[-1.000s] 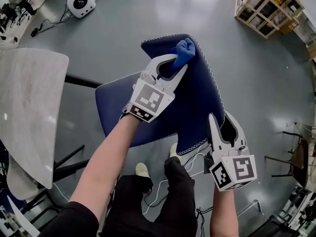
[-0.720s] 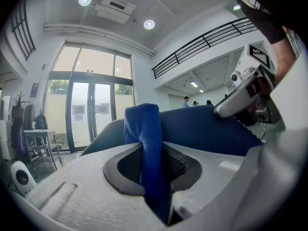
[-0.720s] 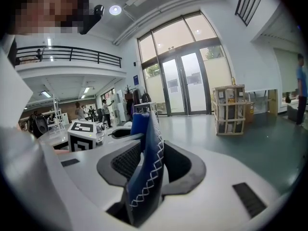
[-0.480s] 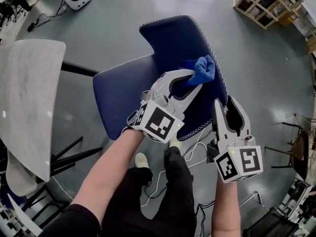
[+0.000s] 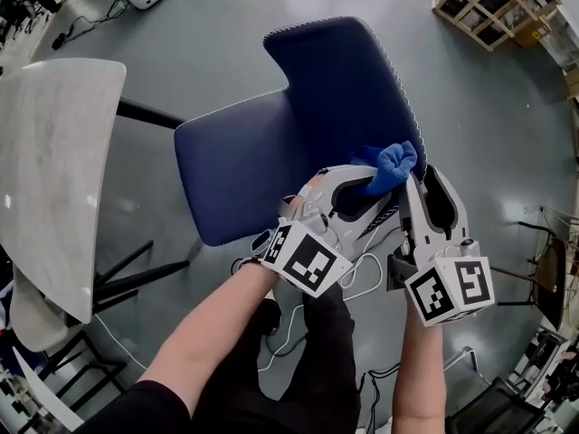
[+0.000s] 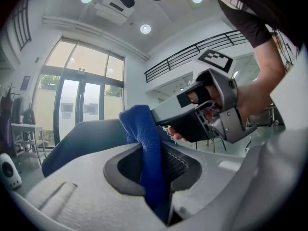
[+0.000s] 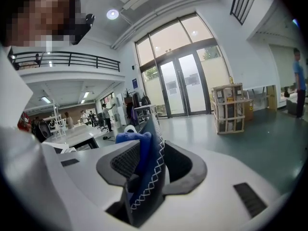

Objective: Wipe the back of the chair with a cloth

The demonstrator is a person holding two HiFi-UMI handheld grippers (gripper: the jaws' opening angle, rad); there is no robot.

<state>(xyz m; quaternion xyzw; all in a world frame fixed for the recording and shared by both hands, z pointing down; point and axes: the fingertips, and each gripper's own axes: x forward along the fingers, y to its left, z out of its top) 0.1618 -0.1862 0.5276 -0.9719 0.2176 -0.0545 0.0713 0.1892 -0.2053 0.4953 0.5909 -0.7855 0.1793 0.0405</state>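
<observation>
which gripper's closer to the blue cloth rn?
Left. The left gripper is shut on the blue cloth itself. The right gripper sits just beside the cloth, shut on the stitched edge of the chair back.

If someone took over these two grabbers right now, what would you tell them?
Left gripper: shut on the blue cloth, held at the chair back, near its right edge.
Right gripper: shut on that back's stitched edge, apparently steadying it.
Done: how much has been wiped does not show.
Left: probably sweep the cloth over the rest of the back, then let go.
</observation>
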